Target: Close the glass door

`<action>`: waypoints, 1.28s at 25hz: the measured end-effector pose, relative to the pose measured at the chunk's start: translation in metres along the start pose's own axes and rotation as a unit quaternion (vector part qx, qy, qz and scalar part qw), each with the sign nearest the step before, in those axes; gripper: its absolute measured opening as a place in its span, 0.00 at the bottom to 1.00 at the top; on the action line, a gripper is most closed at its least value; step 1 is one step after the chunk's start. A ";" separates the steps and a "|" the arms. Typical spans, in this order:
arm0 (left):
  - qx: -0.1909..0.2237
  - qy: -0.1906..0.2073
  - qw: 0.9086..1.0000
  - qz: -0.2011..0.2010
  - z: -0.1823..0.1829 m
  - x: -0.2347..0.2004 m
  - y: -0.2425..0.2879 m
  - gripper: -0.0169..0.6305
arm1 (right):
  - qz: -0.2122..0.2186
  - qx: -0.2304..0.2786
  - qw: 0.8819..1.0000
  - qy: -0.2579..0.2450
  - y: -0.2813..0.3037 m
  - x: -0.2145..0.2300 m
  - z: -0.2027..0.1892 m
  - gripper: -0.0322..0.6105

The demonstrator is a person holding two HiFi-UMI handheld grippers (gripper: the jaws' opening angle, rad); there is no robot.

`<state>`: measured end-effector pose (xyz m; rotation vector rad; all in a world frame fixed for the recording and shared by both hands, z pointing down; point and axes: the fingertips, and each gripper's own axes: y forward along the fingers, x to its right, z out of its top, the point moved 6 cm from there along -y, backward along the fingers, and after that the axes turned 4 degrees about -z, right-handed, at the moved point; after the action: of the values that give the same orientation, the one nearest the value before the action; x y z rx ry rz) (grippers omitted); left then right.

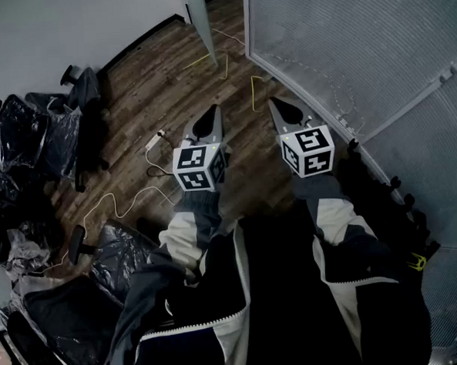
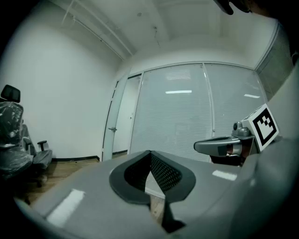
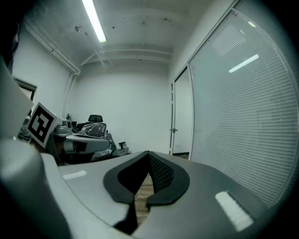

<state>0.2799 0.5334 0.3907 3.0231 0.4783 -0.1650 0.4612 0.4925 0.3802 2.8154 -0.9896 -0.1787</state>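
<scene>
The glass door (image 2: 113, 116) is ahead of me by the far wall, seen as a narrow upright leaf with a small handle (image 2: 112, 129), and a bright doorway (image 2: 128, 116) is beside it. In the right gripper view the door (image 3: 173, 112) shows nearly edge-on, with its handle (image 3: 174, 130). The head view catches only its lower edge (image 1: 197, 10) at the top. My left gripper (image 1: 211, 113) (image 2: 149, 153) and right gripper (image 1: 279, 104) (image 3: 148, 153) hang side by side above the wood floor, well short of the door. Both are shut with nothing between the jaws.
A frosted glass wall (image 1: 359, 46) (image 3: 243, 102) runs along my right. Office chairs wrapped in black plastic (image 1: 33, 143) (image 3: 93, 128) crowd the left. White and yellow cables (image 1: 129, 195) and a power strip (image 1: 155, 142) lie on the wood floor (image 1: 153, 82).
</scene>
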 end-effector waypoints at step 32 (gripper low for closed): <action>-0.026 -0.009 0.999 -0.029 -0.010 -0.084 0.026 0.03 | -0.005 -0.039 0.999 0.010 0.083 -0.037 -0.011 0.06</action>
<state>0.2093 0.4841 0.4124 2.9570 0.5600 -0.1791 0.3836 0.4531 0.4082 2.7466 -0.9448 -0.1855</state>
